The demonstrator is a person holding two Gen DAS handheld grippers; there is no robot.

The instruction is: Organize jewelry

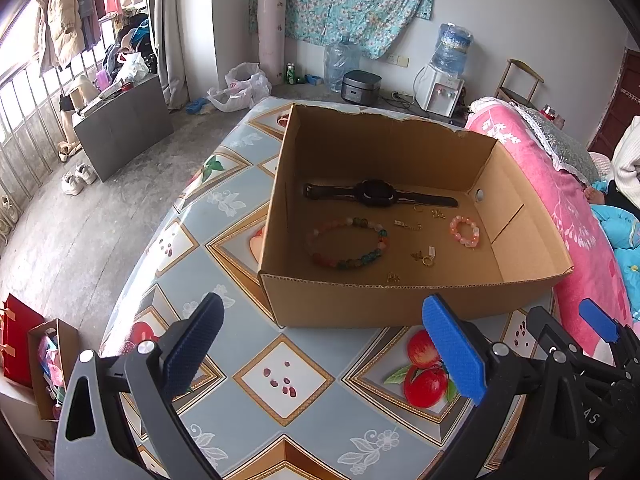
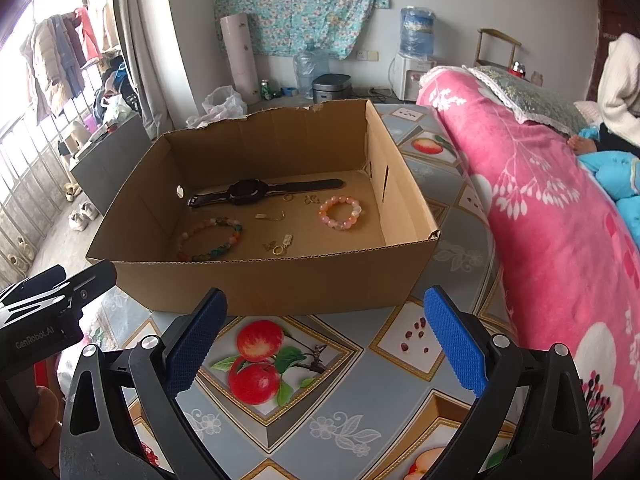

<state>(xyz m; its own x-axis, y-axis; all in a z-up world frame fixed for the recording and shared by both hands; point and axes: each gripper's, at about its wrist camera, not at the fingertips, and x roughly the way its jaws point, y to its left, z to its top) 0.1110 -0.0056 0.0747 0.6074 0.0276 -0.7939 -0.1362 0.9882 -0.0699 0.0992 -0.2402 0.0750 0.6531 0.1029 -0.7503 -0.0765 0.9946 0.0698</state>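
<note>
Jewelry is lying scattered on the floor of an open cardboard box (image 1: 400,296), and several of the smallest pieces are proving too tiny to identify: a few gold bits (image 1: 424,256) near the middle are reading only as glints, and another one (image 1: 393,278) is sitting half hidden behind the near wall. A black watch (image 1: 376,194) is stretching flat along the far side, a multicoloured bead bracelet (image 1: 346,242) is lying toward the left, and a pink bead bracelet (image 1: 464,231) is resting toward the right, apart from the others.

The box is sitting on a table (image 1: 248,344) covered with a fruit-patterned cloth, whose edges are getting cut off by the fisheye frame. A pink floral blanket (image 2: 540,208) is crowding the table's right side, and someone in a cream garment (image 2: 620,88) is showing only partly at the frame edge. Clothes hanging by the window are washing out in the glare.

The left gripper (image 1: 320,344) is hovering over the cloth just short of the box, its fingers spread wide and gripping nothing. The right gripper (image 2: 326,340) is hanging likewise before the near wall, fingers wide apart and empty. Each is peeking into the edge of the other's view.
</note>
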